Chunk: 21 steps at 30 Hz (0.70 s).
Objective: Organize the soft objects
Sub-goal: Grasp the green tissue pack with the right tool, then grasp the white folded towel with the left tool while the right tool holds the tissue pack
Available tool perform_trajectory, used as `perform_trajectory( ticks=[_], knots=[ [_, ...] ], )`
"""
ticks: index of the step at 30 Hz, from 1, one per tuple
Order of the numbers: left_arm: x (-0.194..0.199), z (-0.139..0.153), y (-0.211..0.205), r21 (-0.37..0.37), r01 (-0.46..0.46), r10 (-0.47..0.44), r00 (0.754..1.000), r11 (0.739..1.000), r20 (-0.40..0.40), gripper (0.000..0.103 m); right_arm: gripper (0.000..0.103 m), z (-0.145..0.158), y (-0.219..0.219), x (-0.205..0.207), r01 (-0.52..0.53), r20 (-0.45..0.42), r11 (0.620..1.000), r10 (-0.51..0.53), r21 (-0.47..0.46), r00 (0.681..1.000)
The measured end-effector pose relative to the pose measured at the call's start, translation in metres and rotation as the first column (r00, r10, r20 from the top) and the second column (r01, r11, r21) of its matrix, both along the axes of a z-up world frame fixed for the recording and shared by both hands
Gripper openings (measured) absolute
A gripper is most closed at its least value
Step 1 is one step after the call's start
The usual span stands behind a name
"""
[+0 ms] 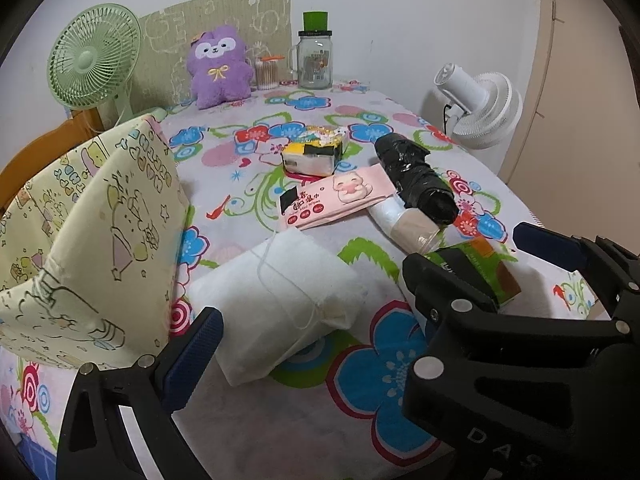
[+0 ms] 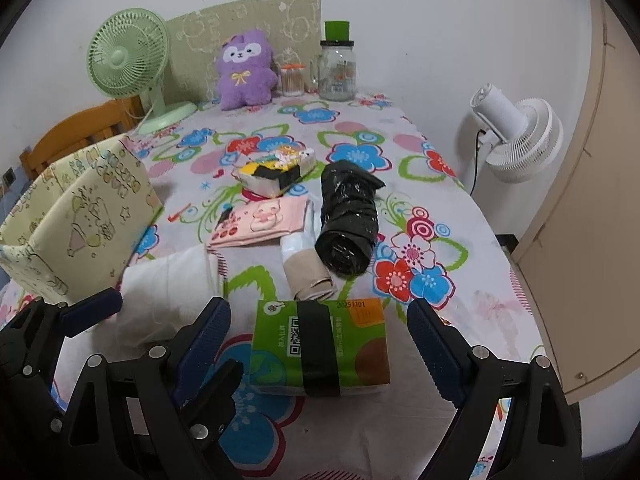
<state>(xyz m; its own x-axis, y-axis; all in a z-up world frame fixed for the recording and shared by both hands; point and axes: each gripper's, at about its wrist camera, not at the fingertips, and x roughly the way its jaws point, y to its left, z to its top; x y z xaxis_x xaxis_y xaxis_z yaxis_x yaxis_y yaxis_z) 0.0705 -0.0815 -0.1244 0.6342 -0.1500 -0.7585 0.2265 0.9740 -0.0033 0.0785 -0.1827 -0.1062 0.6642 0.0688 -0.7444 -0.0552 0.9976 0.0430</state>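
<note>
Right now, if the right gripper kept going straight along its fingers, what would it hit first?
Most likely the green tissue pack, which lies between the open jaws of the right gripper just ahead. Depth is unclear, so it may reach the tablecloth beside it.

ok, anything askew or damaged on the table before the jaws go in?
Nothing spilled or broken. Oddities: the black roll is loosely wrapped, a flap sticking out at its far end. The pink wipes pack lies partly over the white roll. The green tissue pack has black tape around it.
</note>
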Motion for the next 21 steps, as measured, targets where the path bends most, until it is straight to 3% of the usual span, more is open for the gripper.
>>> perform_trajectory(
  ticks=[11, 15, 21],
  knots=[
    [0.01, -0.01, -0.007, 0.043, 0.012, -0.012, 1.0, 0.999, -0.015, 0.102, 0.092, -0.025, -0.013, 0.017, 0.047, -0.106, 0.997, -0.04, 0.062, 0.994],
    [0.011, -0.013, -0.011, 0.074, 0.025, -0.024, 1.0, 0.997, -0.013, 0.103, 0.074, -0.027, -0.009, 0.017, 0.028, -0.11, 0.999, -0.023, 0.042, 0.994],
    [0.016, -0.01, -0.005, 0.033, 0.011, -0.011, 1.0, 0.999, -0.008, 0.103, 0.072, -0.019, -0.014, 0.015, 0.05, -0.08, 0.998, -0.047, 0.037, 0.996]
  ],
)
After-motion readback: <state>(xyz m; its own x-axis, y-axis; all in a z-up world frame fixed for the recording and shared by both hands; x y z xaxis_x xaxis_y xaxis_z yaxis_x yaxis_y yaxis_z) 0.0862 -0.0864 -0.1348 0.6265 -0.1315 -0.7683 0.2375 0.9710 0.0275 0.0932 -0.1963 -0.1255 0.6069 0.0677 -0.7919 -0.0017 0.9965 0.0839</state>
